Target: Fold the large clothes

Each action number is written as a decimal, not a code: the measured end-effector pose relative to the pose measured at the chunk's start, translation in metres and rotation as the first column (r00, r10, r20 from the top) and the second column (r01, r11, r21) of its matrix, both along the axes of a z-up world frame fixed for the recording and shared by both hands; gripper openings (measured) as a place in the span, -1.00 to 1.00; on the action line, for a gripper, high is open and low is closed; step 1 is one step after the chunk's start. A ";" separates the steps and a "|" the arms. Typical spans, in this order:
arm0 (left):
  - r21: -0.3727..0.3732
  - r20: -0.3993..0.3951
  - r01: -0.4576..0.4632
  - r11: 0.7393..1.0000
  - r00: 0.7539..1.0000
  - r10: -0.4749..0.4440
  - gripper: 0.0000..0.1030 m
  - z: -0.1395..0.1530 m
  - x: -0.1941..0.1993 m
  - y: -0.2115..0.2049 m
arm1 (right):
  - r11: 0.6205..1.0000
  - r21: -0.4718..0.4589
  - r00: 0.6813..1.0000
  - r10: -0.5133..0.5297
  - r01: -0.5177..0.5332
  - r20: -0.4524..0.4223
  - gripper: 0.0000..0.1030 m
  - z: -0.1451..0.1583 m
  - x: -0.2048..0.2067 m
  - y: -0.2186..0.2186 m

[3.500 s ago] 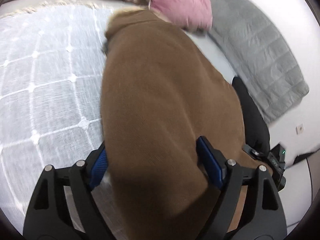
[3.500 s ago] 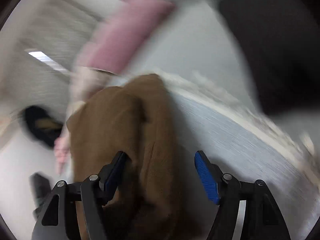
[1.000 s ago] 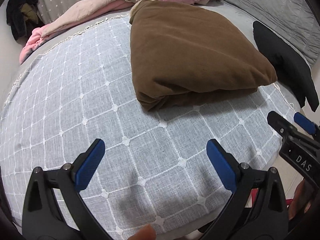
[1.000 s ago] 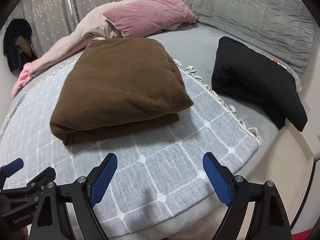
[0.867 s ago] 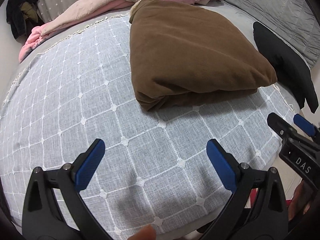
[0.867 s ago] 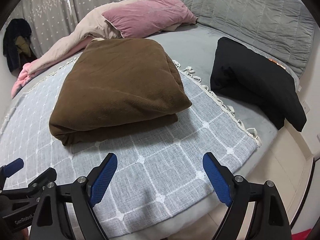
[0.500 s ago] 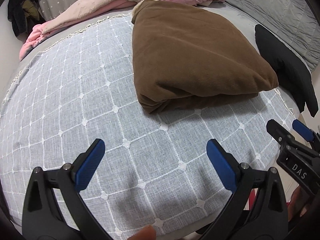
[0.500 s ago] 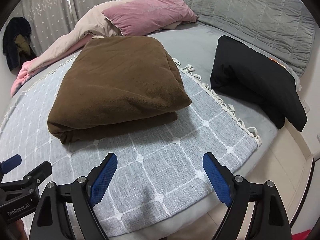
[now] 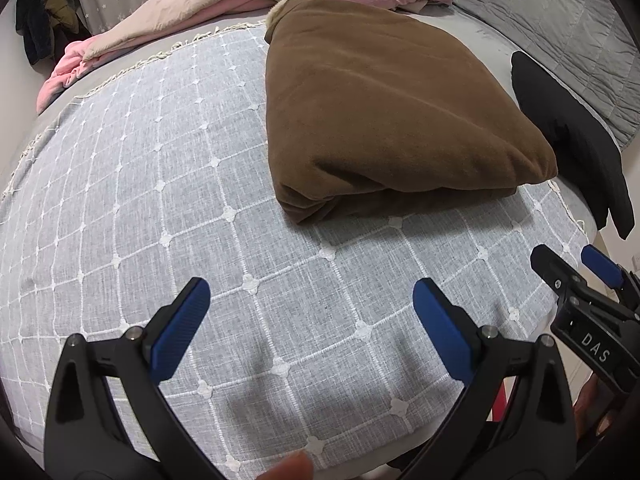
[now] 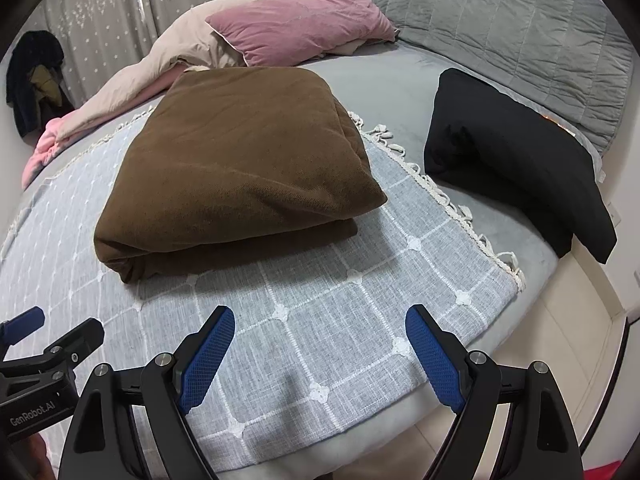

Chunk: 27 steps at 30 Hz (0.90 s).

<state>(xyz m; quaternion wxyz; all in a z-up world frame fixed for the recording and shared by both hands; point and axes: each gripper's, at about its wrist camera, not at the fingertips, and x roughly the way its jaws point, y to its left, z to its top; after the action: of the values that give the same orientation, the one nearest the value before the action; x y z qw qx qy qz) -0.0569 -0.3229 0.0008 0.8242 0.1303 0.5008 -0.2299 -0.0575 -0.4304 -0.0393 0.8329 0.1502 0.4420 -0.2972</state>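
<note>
Left wrist view: the left gripper (image 9: 308, 312) hangs above the near part of the bed, its two blue pads spread wide with only the checked grey cover (image 9: 132, 184) showing between them; it holds nothing. The brown garment (image 9: 384, 120) lies folded into a thick packet on this cover, well apart from the gripper. Its folded edge faces the camera, and its far end is partly hidden by its own bulk. At the bottom edge a fingertip (image 9: 286, 470) comes into the picture, blurred and cut off. At the right the tip of the right gripper (image 9: 580, 268) shows, the rest cut by the frame.

In the right wrist view, the right gripper (image 10: 320, 344) also stands wide open and empty over the cover. The brown garment (image 10: 240, 152) lies ahead and a little to the left, its far side near the fringe of the cover. A black garment (image 10: 516, 152) lies to the right on the grey sheet (image 10: 384, 84), one corner hanging over the bed edge. Behind are a pink pillow (image 10: 300, 28), a beige blanket (image 10: 176, 60) and a quilted grey blanket (image 10: 520, 24). Dark clothes (image 10: 32, 76) hang at the far left, too small to tell what they are.
</note>
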 end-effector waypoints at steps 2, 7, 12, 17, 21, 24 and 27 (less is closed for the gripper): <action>-0.001 0.002 -0.001 1.000 1.000 0.001 0.96 0.000 0.000 0.000 | 1.000 -0.001 1.000 -0.001 0.001 0.002 0.72 0.000 0.000 0.000; -0.005 0.000 0.002 1.000 1.000 -0.002 0.96 0.000 -0.001 -0.001 | 1.000 0.002 1.000 0.000 0.000 -0.001 0.72 -0.001 0.000 0.000; -0.007 -0.001 0.009 1.000 1.000 -0.009 0.96 0.000 -0.002 -0.002 | 1.000 0.004 1.000 0.001 -0.001 0.000 0.72 -0.001 0.000 0.000; -0.008 -0.003 0.008 1.000 1.000 -0.008 0.96 0.000 -0.001 -0.001 | 1.000 0.006 1.000 0.000 0.000 -0.003 0.72 -0.001 0.000 0.000; -0.007 -0.005 0.007 1.000 1.000 -0.007 0.96 0.000 -0.001 -0.001 | 1.000 0.008 1.000 0.000 0.000 -0.006 0.72 -0.001 0.000 0.000; -0.007 -0.007 0.010 1.000 1.000 -0.010 0.96 0.000 -0.001 -0.001 | 1.000 0.008 1.000 0.000 0.000 -0.006 0.72 -0.002 -0.001 0.000; -0.006 -0.008 0.013 1.000 1.000 -0.013 0.96 -0.001 -0.001 -0.002 | 1.000 0.010 1.000 0.000 0.000 -0.007 0.72 -0.002 -0.001 0.000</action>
<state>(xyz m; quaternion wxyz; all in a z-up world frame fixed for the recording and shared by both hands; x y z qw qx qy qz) -0.0581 -0.3252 0.0003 0.8210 0.1301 0.5028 -0.2370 -0.0584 -0.4308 -0.0416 0.8306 0.1535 0.4465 -0.2954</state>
